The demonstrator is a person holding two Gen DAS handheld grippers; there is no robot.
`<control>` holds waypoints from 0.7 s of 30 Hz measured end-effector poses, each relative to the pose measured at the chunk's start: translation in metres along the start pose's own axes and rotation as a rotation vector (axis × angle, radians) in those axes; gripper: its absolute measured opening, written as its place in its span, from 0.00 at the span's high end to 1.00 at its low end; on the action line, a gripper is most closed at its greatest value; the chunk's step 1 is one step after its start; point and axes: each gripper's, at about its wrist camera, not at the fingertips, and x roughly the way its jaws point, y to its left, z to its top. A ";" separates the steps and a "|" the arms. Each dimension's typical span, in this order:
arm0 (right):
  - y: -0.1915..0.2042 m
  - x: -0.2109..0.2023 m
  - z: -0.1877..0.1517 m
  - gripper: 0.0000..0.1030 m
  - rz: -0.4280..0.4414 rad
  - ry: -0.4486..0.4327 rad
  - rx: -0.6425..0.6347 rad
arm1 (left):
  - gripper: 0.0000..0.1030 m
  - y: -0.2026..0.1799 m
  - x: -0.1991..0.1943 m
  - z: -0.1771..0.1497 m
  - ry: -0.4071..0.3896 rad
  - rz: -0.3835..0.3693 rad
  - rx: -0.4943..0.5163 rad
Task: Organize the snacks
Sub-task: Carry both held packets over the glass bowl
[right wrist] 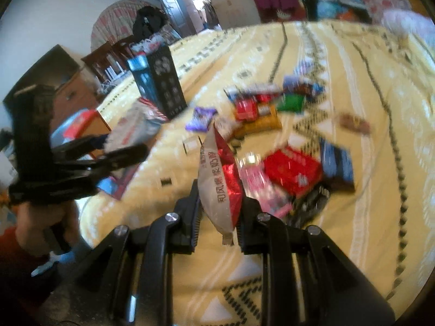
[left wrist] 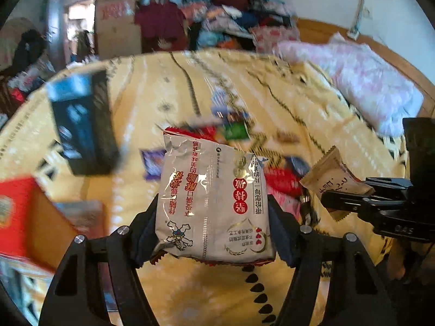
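A bed spread with a yellow patterned blanket [right wrist: 312, 62] carries a scatter of bright snack packets [right wrist: 272, 108] beside a dark upright box [right wrist: 163, 84]; heaped clothes [left wrist: 233, 13] fill the room behind. The left gripper [left wrist: 213, 222] clamps a silver foil snack bag [left wrist: 212, 203]; the right gripper [right wrist: 218, 212] pinches a beige-and-red wrapped snack [right wrist: 223, 184], both held above the blanket
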 end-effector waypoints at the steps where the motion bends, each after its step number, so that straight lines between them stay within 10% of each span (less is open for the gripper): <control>1: 0.006 -0.003 0.008 0.78 -0.002 -0.015 -0.016 | 0.30 0.004 -0.011 0.006 -0.018 0.012 -0.011; 21: 0.207 -0.001 0.148 0.78 0.199 -0.194 -0.324 | 0.30 0.177 -0.213 0.020 -0.283 0.360 -0.268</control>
